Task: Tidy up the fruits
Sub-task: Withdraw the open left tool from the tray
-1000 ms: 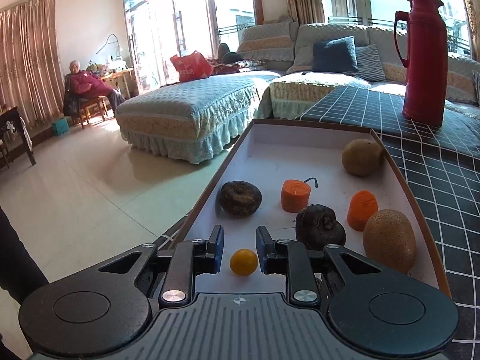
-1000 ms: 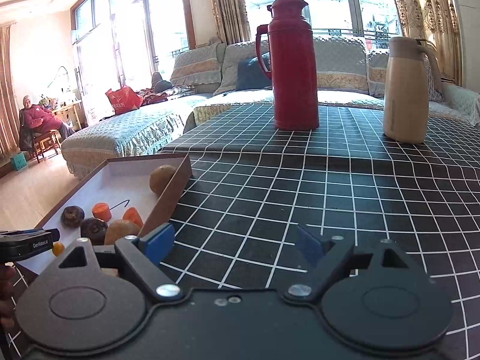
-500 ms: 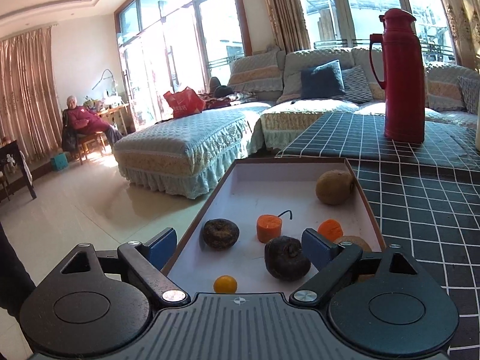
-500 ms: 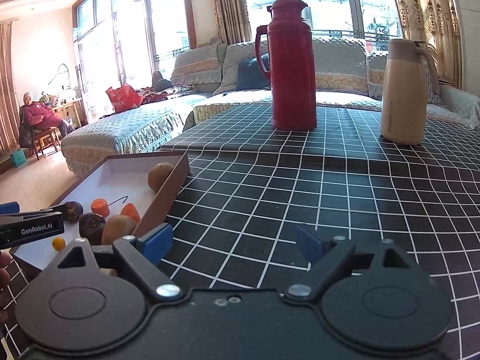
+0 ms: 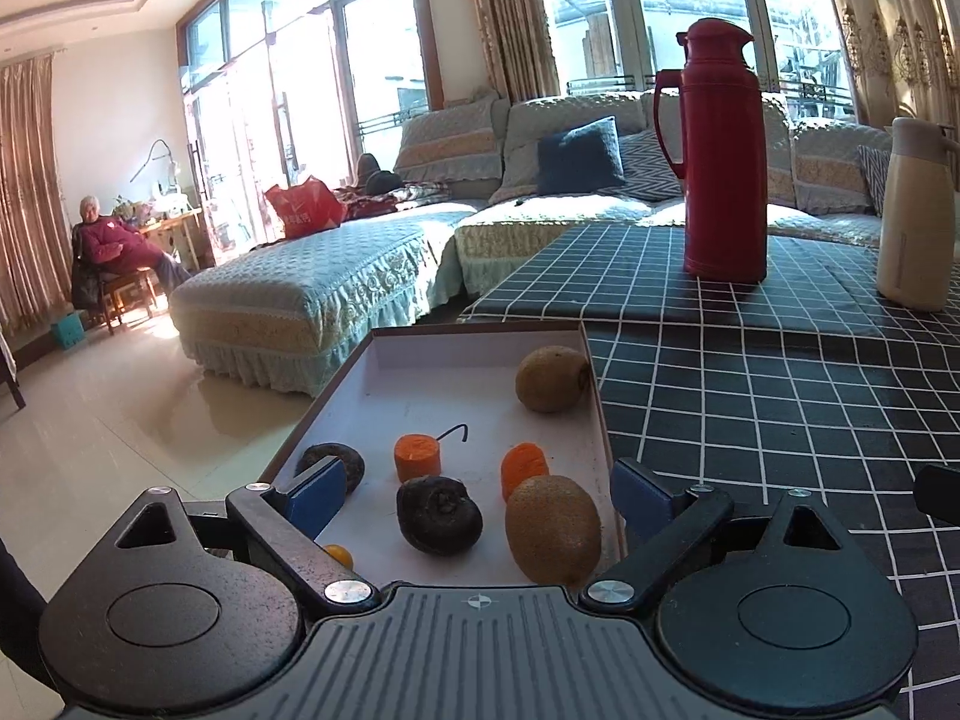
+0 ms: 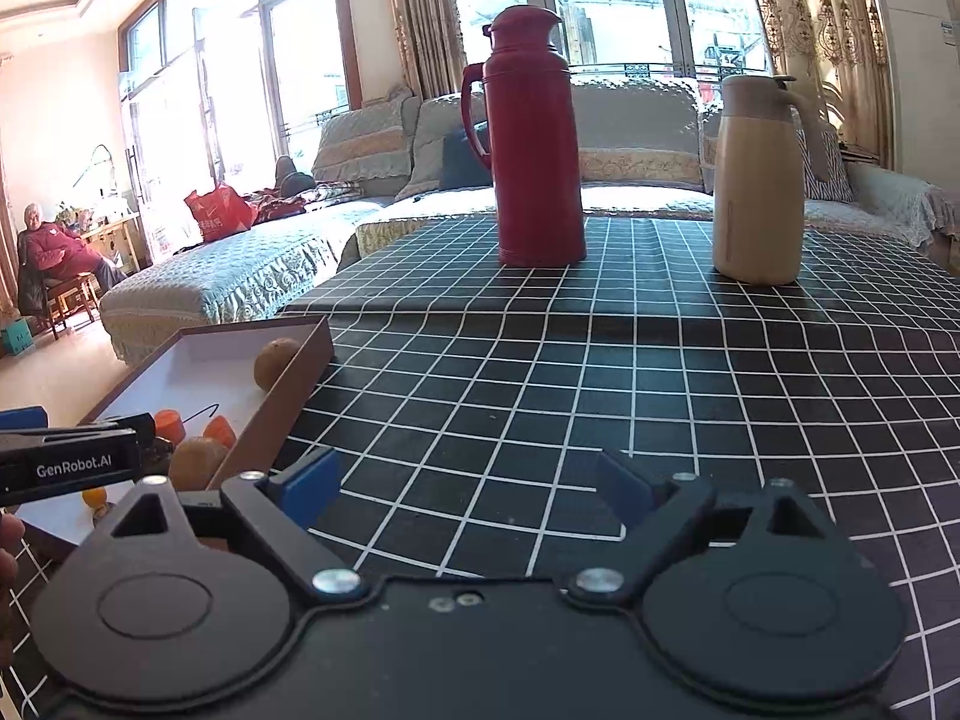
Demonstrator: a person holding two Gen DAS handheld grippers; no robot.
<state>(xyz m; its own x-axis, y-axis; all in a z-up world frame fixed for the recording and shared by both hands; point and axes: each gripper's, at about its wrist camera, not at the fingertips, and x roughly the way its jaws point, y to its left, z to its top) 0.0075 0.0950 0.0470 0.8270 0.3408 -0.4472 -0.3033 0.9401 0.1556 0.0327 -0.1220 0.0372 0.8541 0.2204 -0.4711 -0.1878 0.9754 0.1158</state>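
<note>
A shallow brown tray with a white floor lies at the table's left edge. In it are two kiwis, two dark round fruits, two carrot pieces and a small orange. My left gripper hovers over the tray's near end, its jaws opening wide and pressing on nothing. The right gripper hangs over the bare tablecloth to the right of the tray, jaws opening, nothing between them.
A red thermos and a beige jug stand at the back of the black checked tablecloth. The table drops off to the floor left of the tray. Sofas lie beyond, and a person sits far left.
The left jaws went from nearly shut beside the small orange to wide open, and that gripper drew back and rose from the tray. The right gripper shifted slightly and widened a little.
</note>
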